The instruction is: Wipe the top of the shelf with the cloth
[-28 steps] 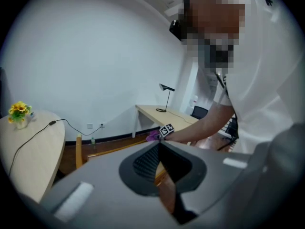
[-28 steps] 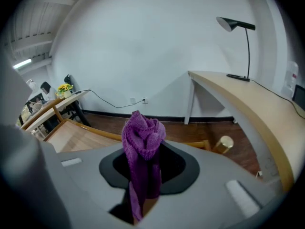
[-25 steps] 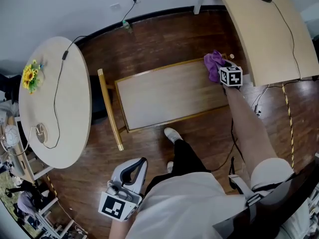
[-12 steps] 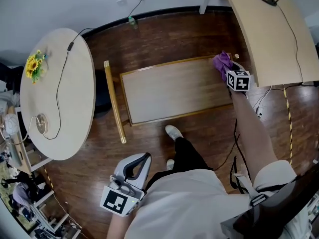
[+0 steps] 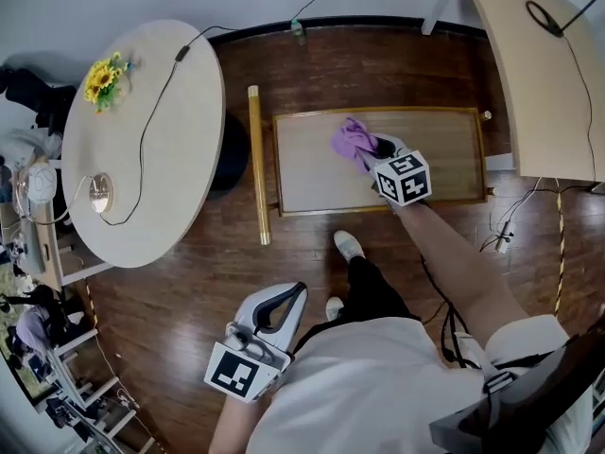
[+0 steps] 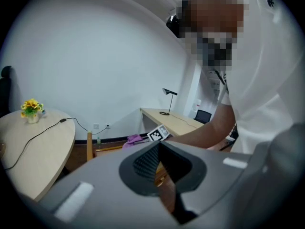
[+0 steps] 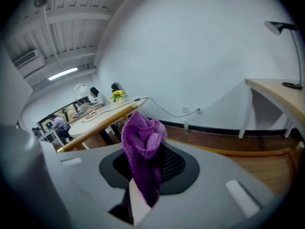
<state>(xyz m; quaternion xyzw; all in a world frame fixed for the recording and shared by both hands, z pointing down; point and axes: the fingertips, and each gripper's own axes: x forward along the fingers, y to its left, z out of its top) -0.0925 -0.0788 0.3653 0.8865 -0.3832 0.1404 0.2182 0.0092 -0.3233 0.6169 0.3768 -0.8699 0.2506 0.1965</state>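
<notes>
Dark wooden flooring fills the room, with a round pale table [image 5: 142,140] at the far left carrying a small bunch of yellow flowers [image 5: 102,76] and a trailing cable. Low in the head view, near the person's waist, the left gripper [image 6: 159,149] is held idle; its own view shows the jaws brought together with nothing between them.

Further right stands the shelf [image 5: 435,159], its light wooden top framed by a golden rim, with a golden bar [image 5: 255,164] just beside its left end. The purple cloth [image 5: 352,140] lies on the left-centre part of that top. Right behind it is the right gripper [image 5: 378,149], its jaws clamped on the cloth, which bunches up above them in that gripper's view. A long pale desk [image 5: 548,74] runs along the right edge.

The wipe seems to be under way. To do it well, the cloth probably needs steady downward pressure, with overlapping strokes reaching both ends and the corners along the rim, and a firm pinch so the fabric does not slip out.

How much of the cloth actually presses on the wood cannot be told, since the marker cube and the bunched fabric cover the contact. Anything beneath the shelf top is hidden, and the person's body blocks much of the left gripper view.
</notes>
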